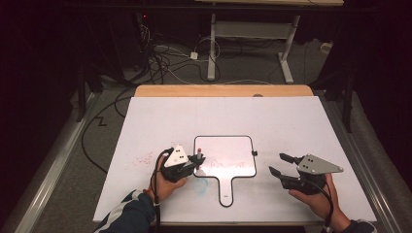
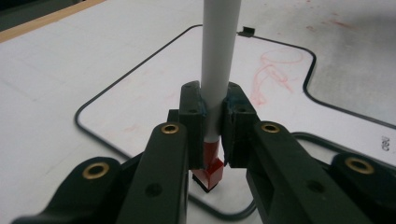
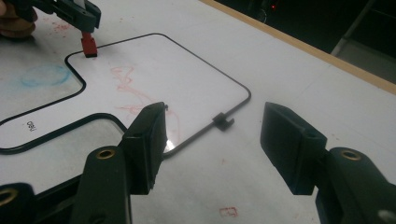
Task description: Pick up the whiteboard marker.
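A small whiteboard (image 1: 228, 150) with a black rim and a handle lies flat on the white table. Faint red scribbles (image 3: 126, 84) mark its face. My left gripper (image 1: 198, 162) is shut on a marker (image 2: 219, 56) with a pale grey barrel. The marker's red end (image 2: 212, 161) points down at the board's near left corner, touching it or just above it. In the right gripper view that red end (image 3: 88, 45) sits just inside the rim. My right gripper (image 1: 277, 163) hovers to the right of the board, jaws open with nothing between them, aimed at the board's right edge.
A small black clip (image 3: 222, 121) sits on the board's right rim. A blue smudge (image 1: 200, 184) lies on the table beside the handle, and red specks (image 1: 145, 158) left of my left hand. Beyond the table's wooden far edge (image 1: 223, 91) are floor cables and a desk frame.
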Demonstrator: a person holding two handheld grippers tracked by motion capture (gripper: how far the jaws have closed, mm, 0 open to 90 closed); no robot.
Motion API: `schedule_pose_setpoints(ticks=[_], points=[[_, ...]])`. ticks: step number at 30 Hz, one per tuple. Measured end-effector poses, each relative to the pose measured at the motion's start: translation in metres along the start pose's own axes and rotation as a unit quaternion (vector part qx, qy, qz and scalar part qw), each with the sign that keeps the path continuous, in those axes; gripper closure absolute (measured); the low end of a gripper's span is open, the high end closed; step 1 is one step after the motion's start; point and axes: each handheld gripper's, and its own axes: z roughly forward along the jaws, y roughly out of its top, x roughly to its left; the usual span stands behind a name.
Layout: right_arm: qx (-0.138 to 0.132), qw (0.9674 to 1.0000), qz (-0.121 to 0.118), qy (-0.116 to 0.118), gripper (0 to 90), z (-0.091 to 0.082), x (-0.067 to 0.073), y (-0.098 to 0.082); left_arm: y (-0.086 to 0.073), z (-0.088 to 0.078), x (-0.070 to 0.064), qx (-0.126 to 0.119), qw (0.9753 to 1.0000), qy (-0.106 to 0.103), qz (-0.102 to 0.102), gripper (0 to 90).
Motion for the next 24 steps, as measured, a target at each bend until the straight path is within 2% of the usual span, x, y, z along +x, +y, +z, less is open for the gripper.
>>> schedule_pose_setpoints(ticks=[4, 8, 10, 12, 16, 19, 24], points=[[0.002, 1.0000, -0.002, 0.003, 41.8, 0.002, 0.001, 0.001, 0.012, 0.019, -0.009, 0.005, 0.9997, -0.009, 0.023, 79.0], [0.002, 1.0000, -0.002, 0.004, 41.8, 0.002, 0.000, 0.000, 0.023, 0.036, -0.013, 0.006, 0.9993, -0.019, 0.031, 79.1], [0.001, 1.0000, -0.002, 0.003, 41.8, 0.002, -0.001, 0.000, 0.027, 0.043, -0.016, 0.004, 0.9993, -0.025, 0.029, 79.0], [0.002, 1.0000, -0.002, 0.002, 41.8, 0.002, -0.001, -0.001, 0.031, 0.049, -0.021, 0.005, 0.9989, -0.029, 0.037, 79.0], [0.001, 1.0000, -0.001, 0.002, 41.7, 0.000, -0.002, -0.001, 0.037, 0.060, -0.031, 0.003, 0.9982, -0.042, 0.043, 79.0], [0.000, 1.0000, -0.002, 0.000, 41.7, 0.000, -0.003, -0.001, 0.041, 0.067, -0.038, 0.004, 0.9973, -0.048, 0.055, 79.0], [-0.001, 1.0000, -0.003, -0.002, 41.7, -0.002, -0.003, -0.001, 0.042, 0.066, -0.037, 0.006, 0.9970, -0.052, 0.057, 79.0]])
